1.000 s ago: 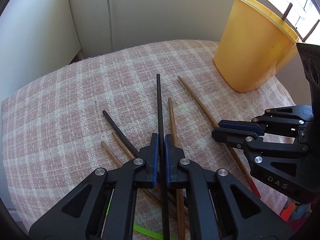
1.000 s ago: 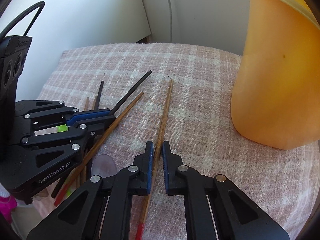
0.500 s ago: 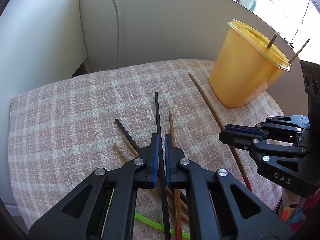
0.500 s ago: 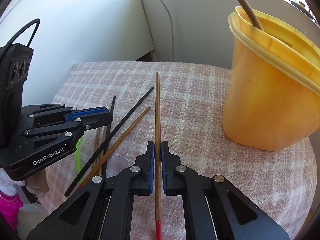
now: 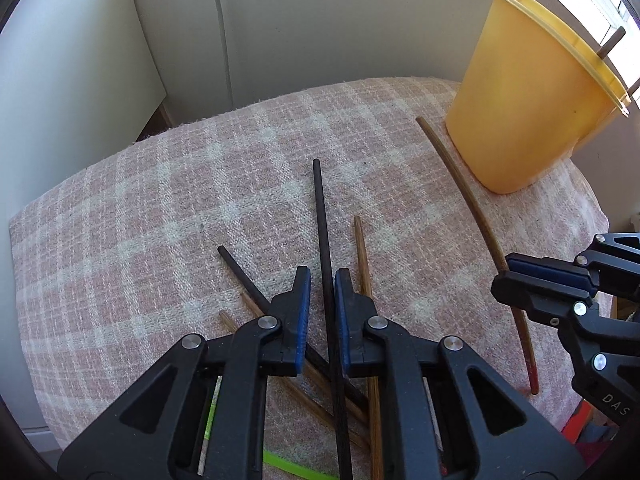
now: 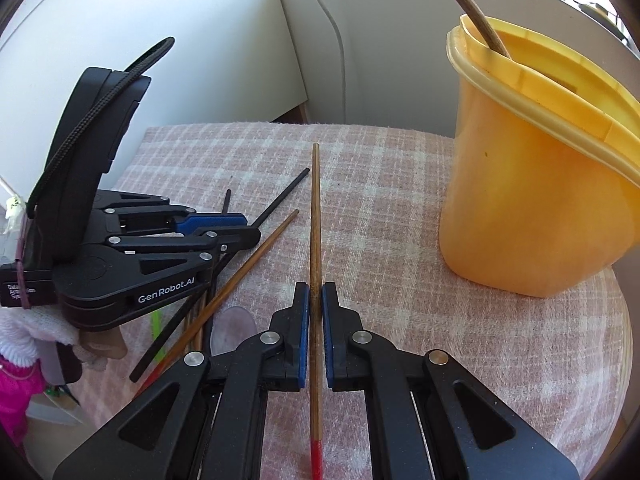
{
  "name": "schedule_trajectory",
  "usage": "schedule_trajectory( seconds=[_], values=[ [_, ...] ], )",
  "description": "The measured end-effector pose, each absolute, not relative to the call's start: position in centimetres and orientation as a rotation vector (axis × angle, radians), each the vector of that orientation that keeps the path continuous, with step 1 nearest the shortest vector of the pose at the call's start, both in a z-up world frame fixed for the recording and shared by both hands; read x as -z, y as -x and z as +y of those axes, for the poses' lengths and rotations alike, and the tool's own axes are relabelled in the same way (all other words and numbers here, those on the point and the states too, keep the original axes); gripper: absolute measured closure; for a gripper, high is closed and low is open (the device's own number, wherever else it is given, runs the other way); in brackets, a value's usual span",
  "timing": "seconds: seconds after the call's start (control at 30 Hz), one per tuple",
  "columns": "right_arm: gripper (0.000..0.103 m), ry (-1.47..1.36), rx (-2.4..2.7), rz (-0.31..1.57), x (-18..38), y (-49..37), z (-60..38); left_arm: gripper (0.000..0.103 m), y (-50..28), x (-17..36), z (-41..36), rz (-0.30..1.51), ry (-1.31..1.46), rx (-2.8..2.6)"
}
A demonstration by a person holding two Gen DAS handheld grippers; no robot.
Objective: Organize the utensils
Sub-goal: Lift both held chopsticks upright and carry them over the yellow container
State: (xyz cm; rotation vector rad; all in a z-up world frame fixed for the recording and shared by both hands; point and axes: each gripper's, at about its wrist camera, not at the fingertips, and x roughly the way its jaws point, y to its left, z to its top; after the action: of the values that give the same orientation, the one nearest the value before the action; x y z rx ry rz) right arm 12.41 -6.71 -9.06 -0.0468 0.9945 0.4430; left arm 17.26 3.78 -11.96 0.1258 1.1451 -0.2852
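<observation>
Left wrist view: left gripper [image 5: 322,292] opening, a gap now showing beside the black chopstick [image 5: 326,264] clamped a second ago, so likely a slipping grip. Right gripper [image 6: 315,312] pinching the red-tipped brown chopstick [image 6: 315,240], lifted off the checked cloth [image 6: 400,208], aimed left of the far-right yellow bucket [image 6: 532,200].

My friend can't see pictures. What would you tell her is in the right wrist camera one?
The right gripper is shut on a brown chopstick with a red end, held over a pink checked cloth. A yellow tub stands to the right with a stick leaning in it. On the left, the left gripper hovers over more brown and black chopsticks.
</observation>
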Motion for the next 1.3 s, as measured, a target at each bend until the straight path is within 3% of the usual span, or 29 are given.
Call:
schedule_trajectory(
  seconds=[0.23,0.67,1.3],
  values=[
    [0.098,0.037,-0.446,0.988,8.9,-12.5,-7.1,0.1,-18.5,11.8,3.9,1.128,-0.065,0.287],
    [0.098,0.044,-0.462,0.883,5.5,-10.4,-8.4,0.1,-13.7,3.4,7.5,0.893,0.042,0.323],
    [0.098,0.046,-0.462,0.694,0.7,-7.5,-10.6,0.1,-7.4,-4.2,7.4,0.661,0.078,0.372]
  ],
)
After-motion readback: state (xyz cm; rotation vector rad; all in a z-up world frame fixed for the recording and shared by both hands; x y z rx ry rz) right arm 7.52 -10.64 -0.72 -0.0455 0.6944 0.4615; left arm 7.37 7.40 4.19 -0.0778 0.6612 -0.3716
